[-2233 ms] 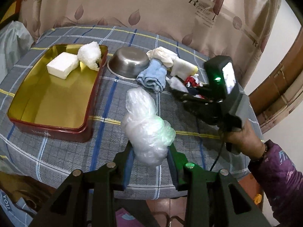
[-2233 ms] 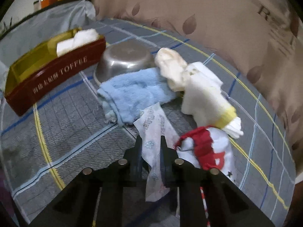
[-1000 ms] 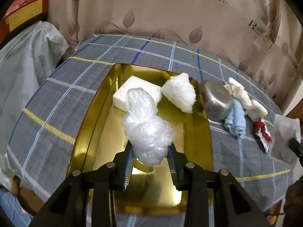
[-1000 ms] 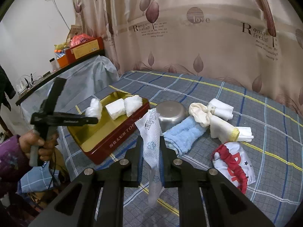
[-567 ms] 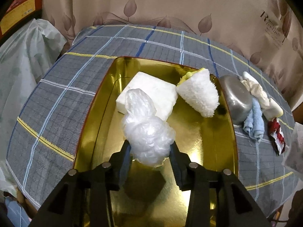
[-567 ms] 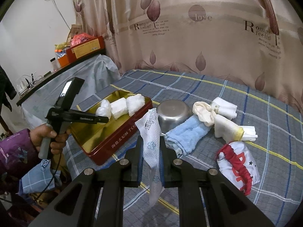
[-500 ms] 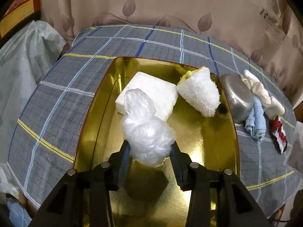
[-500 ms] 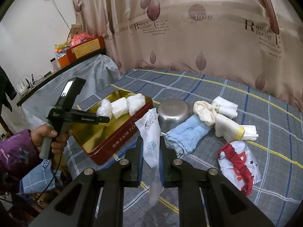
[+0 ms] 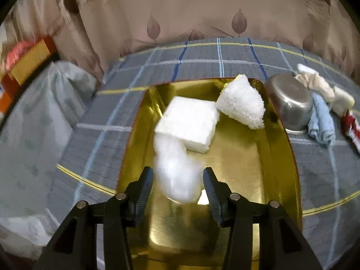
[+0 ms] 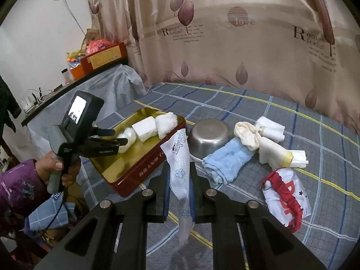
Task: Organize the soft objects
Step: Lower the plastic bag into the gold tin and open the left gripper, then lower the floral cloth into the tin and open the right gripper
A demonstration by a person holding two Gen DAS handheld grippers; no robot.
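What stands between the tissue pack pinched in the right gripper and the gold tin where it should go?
Nothing visible blocks it. The tissue pack hangs in the right gripper just outside the tin's red wall. Inside, the plastic bag, white sponge and fluffy cloth crowd the far end.

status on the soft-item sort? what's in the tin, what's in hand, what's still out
Done: a white foam block and a fluffy white cloth lie in the gold tin. In hand: the left gripper has its fingers spread around a blurred plastic bag wad over the tin; the right gripper pinches a tissue pack. Left: blue towel, cream cloths and red-and-white pouch on the table.
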